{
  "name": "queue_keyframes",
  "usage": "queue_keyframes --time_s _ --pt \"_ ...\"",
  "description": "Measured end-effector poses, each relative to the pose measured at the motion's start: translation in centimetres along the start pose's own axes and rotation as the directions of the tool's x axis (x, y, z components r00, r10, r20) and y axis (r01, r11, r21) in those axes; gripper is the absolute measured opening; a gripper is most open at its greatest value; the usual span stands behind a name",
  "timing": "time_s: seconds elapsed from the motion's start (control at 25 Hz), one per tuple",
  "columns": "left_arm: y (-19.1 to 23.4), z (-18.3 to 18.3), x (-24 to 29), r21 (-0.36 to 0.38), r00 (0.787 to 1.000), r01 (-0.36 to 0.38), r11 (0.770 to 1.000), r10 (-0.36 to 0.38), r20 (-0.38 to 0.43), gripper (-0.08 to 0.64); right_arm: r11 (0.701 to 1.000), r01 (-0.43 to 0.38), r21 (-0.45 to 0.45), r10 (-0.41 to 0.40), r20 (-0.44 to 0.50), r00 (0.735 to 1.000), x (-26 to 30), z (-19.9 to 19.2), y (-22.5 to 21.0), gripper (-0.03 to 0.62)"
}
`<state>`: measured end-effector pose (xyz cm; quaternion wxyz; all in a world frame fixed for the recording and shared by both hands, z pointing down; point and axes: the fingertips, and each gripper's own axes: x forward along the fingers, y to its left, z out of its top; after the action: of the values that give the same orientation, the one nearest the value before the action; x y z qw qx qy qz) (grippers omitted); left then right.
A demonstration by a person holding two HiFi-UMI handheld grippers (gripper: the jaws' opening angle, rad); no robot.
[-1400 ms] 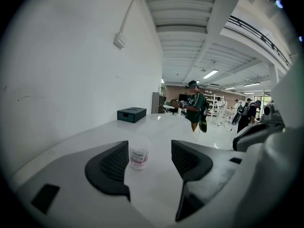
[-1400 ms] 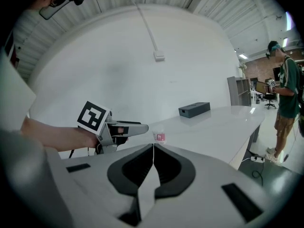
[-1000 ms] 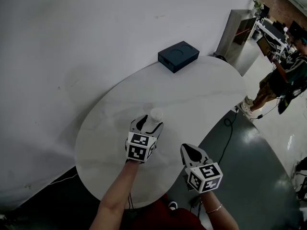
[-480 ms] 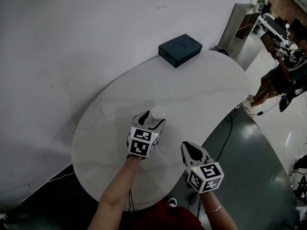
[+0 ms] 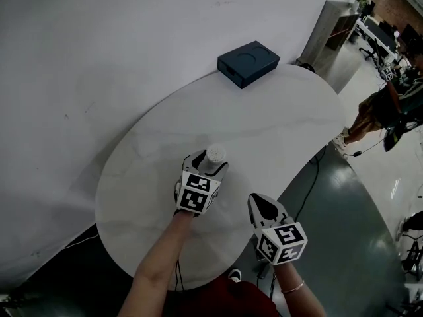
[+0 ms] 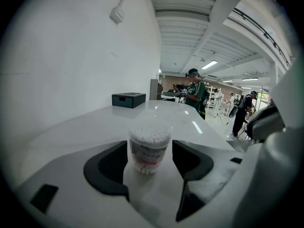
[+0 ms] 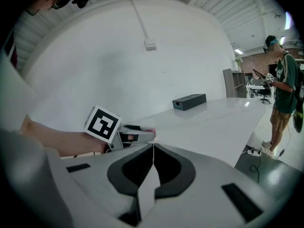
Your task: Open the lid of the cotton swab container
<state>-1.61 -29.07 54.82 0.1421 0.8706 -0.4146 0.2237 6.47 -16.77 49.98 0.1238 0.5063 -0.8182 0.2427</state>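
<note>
The cotton swab container point(image 5: 215, 155) is a small clear tub full of white swabs with its lid on. It stands upright between the jaws of my left gripper point(image 5: 210, 164), which press on both its sides near the middle of the white oval table point(image 5: 277, 111). In the left gripper view the container point(image 6: 149, 146) fills the gap of the left gripper point(image 6: 149, 156). My right gripper point(image 5: 259, 204) hovers at the table's near edge, shut and empty. In the right gripper view the right gripper point(image 7: 153, 147) has its jaws meeting, and the left gripper's marker cube point(image 7: 102, 123) shows beyond.
A dark blue box point(image 5: 246, 63) lies at the table's far end by the white wall. A grey cabinet point(image 5: 327, 32) stands beyond. A person point(image 5: 390, 111) stands on the grey floor at the right, and a black cable point(image 5: 310, 177) runs below the table's right edge.
My left gripper with the container has sunk a little toward the tabletop. The right gripper has kept its place.
</note>
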Motion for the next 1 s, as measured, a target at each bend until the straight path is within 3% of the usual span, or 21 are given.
queue_keyframes --time_s 0.44,1.0 --pt "0.4 -0.2 0.3 0.026 0.999 -0.040 0.999 0.041 -0.005 0.272 1.000 0.006 -0.007 -0.006 -0.007 1.000 -0.4 -0.3 -0.2 0.017" --pt "-0.8 0.3 -1.3 0.066 1.000 -0.020 0.998 0.020 -0.004 0.258 1.000 0.013 -0.014 -0.013 0.007 1.000 -1.0 -0.1 0.4 0.017"
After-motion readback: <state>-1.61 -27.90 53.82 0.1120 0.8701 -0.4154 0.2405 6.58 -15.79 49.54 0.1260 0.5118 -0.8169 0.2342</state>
